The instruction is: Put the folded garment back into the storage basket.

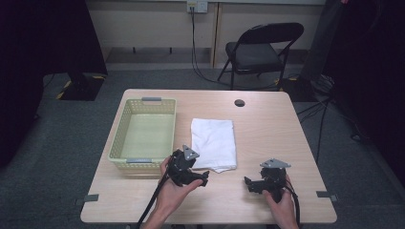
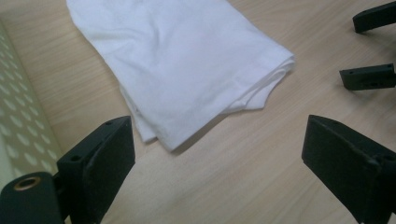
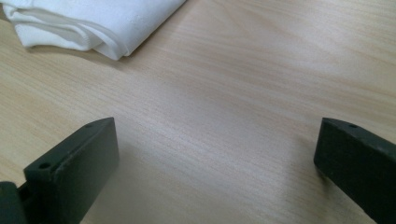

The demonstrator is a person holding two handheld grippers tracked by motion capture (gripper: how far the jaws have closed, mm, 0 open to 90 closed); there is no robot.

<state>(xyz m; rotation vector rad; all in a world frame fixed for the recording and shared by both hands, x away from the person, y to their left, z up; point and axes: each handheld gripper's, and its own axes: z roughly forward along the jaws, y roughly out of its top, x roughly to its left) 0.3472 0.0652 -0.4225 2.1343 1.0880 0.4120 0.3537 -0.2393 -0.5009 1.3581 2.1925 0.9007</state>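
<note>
A folded white cloth lies flat in the middle of the wooden table, just right of a pale green basket. My left gripper hovers at the cloth's near corner, jaws open and bare, pointing right. In the left gripper view the cloth lies just beyond the open jaws, with the right gripper's fingertips at the upper right. My right gripper sits near the front right, open, pointing left. In the right gripper view the cloth's folded edge is at top left, beyond bare tabletop.
The basket holds nothing that I can see and stands near the table's left edge. A small dark round disc sits at the table's far side. A black folding chair stands on the floor beyond the table.
</note>
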